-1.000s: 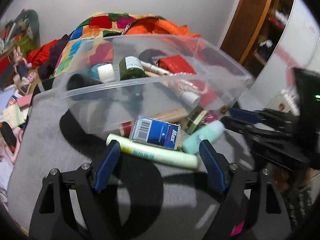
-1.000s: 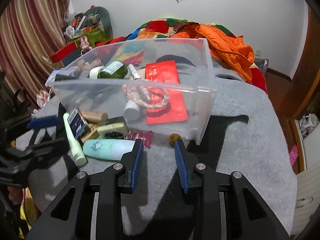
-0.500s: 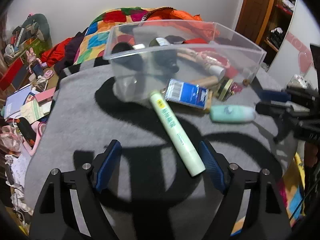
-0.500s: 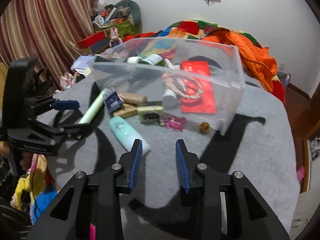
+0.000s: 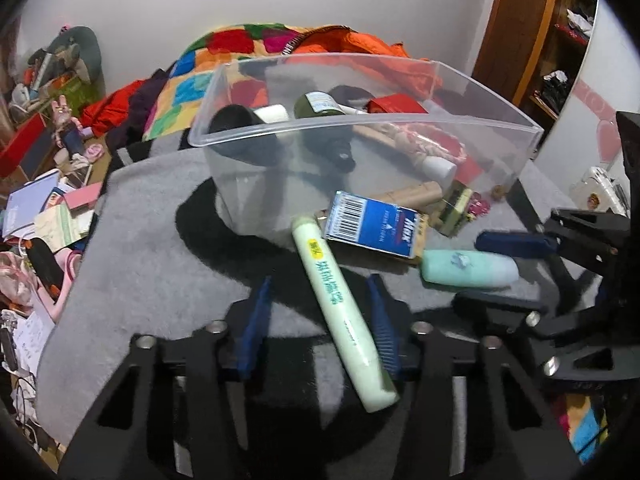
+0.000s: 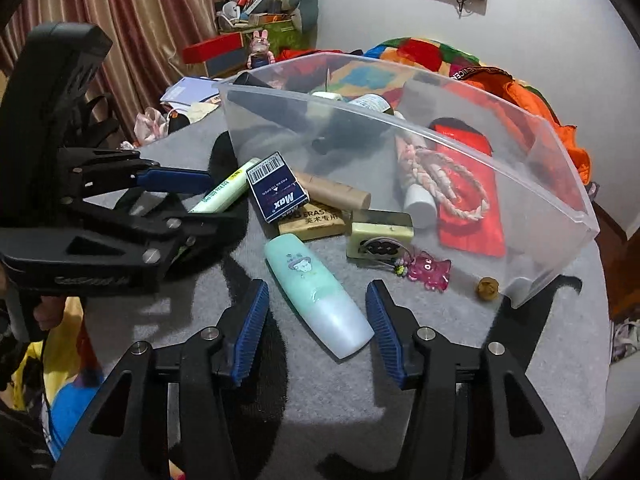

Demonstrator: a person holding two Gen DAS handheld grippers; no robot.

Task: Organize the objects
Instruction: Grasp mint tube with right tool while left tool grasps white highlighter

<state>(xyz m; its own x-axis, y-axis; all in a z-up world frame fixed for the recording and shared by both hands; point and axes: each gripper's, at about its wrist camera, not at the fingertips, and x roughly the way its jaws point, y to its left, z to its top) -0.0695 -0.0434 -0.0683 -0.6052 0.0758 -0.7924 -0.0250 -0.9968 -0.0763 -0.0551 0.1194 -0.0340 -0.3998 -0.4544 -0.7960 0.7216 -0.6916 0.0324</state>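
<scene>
A pale green tube (image 5: pixel 340 308) lies slanted on the grey mat between my left gripper's (image 5: pixel 320 312) blue pads. Its jaws are closing, with a gap still showing on the left side. In the right wrist view the same left gripper (image 6: pixel 208 200) straddles the tube (image 6: pixel 224 188). A mint bottle (image 6: pixel 316 296) lies between my right gripper's (image 6: pixel 318 312) pads, untouched, as those jaws are opening. The left wrist view shows the right gripper (image 5: pixel 468 270) around the bottle (image 5: pixel 468 272). Behind stands a clear plastic bin (image 5: pixel 360 124) holding bottles, a rope and a red packet.
In front of the bin (image 6: pixel 400 120) lie a blue Max box (image 6: pixel 276 188), a cardboard tube (image 6: pixel 336 194), an eraser (image 6: pixel 312 220), a pale square case (image 6: pixel 380 236), a pink charm (image 6: pixel 430 274) and a small brown ball (image 6: pixel 488 288). Clutter covers the floor on the left.
My left gripper's jaws have narrowed around the green tube. My right gripper has swung left to the mint bottle, which now lies between its widened jaws.
</scene>
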